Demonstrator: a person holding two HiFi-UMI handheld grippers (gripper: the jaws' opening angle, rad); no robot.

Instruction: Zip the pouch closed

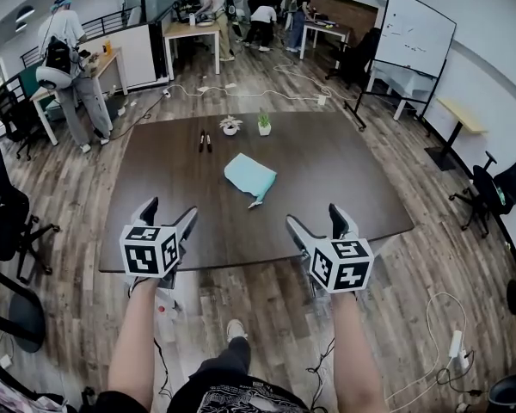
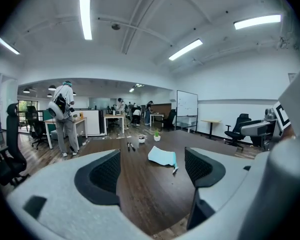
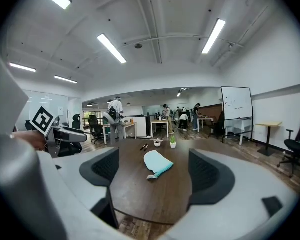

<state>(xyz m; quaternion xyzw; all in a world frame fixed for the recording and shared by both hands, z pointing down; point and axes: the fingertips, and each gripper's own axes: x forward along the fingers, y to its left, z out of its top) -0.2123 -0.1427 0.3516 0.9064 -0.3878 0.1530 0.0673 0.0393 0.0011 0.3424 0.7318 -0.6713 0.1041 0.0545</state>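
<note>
Holding the left gripper (image 1: 170, 210) and the right gripper (image 1: 315, 216) side by side at the near edge of a dark, matte wood-grain table (image 1: 344, 170), ribbed black jaws on both spread wide and pinching nothing. Facing a pale turquoise fabric pouch (image 1: 250, 177), soft and slightly rumpled, lying flat ahead of and between the two grippers, apart from both, narrow end pointing back toward them. Showing two slim dark pens (image 1: 205, 140) and two small potted plants (image 1: 264, 124) beyond the pouch.

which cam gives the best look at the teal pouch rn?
Head view: it sees the pouch from above, its whole outline on the table. The right gripper view shows it low and foreshortened, roughly centred. The left gripper view shows the same, but off-centre.
</note>
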